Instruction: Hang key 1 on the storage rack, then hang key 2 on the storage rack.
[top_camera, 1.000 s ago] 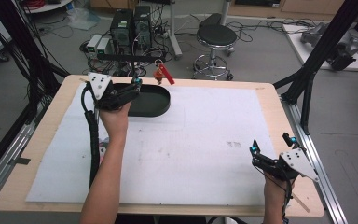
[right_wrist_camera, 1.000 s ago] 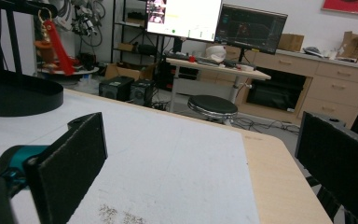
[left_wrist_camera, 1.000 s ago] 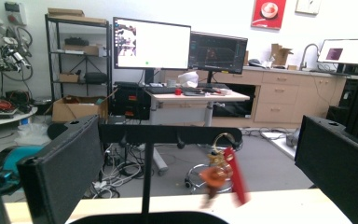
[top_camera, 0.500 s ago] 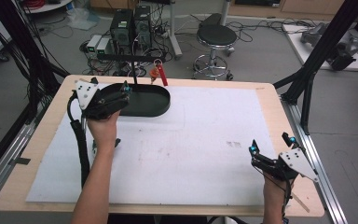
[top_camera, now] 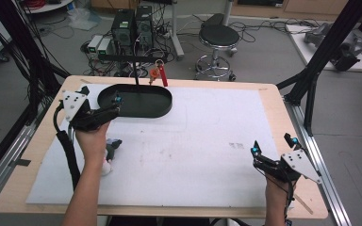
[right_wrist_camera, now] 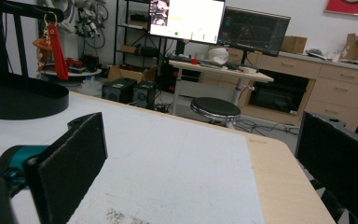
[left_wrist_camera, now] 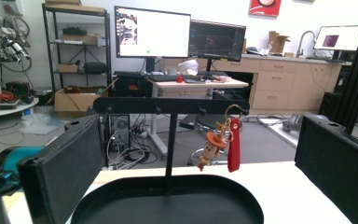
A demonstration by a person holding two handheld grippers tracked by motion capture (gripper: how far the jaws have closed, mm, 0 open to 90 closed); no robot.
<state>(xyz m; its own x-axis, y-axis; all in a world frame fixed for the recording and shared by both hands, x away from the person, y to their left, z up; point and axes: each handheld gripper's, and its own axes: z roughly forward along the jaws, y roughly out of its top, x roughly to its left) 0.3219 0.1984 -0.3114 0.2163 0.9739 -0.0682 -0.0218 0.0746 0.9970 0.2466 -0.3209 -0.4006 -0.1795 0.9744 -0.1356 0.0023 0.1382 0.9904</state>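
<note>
Left gripper [top_camera: 104,112] has pulled back toward the counter's left edge since the earlier frames, off the tray's end; right gripper [top_camera: 269,157] hasn't shifted.

Counter [top_camera: 273,101] wood-edged, covered by a white mat [top_camera: 202,141]. Black oval tray [top_camera: 139,104] sits at the far left of the mat, nothing lying in it. A thin black post rises from the tray to a crossbar rack [left_wrist_camera: 168,105] with small pegs. Keychain [left_wrist_camera: 226,142] hangs from a peg near the rack's right end in the left gripper view: red strap, small orange-brown figure, metal ring on top. It hangs clear of the tray.

Left gripper's jaws spread wide, holding nothing, tips just at the tray's left rim in the high view. In its own view the tray and rack sit straight ahead between the jaws, keychain right of centre and well beyond the tips.

Right gripper near the counter's front right corner, jaws spread, holding nothing, resting low over the mat. In the right gripper view the tray [right_wrist_camera: 18,95] and keychain [right_wrist_camera: 53,44] are far off at upper left, well apart from its jaws.

Small grey and white object [top_camera: 111,150] lies on the mat just beside the left forearm; too blurred to tell what it is.
</note>
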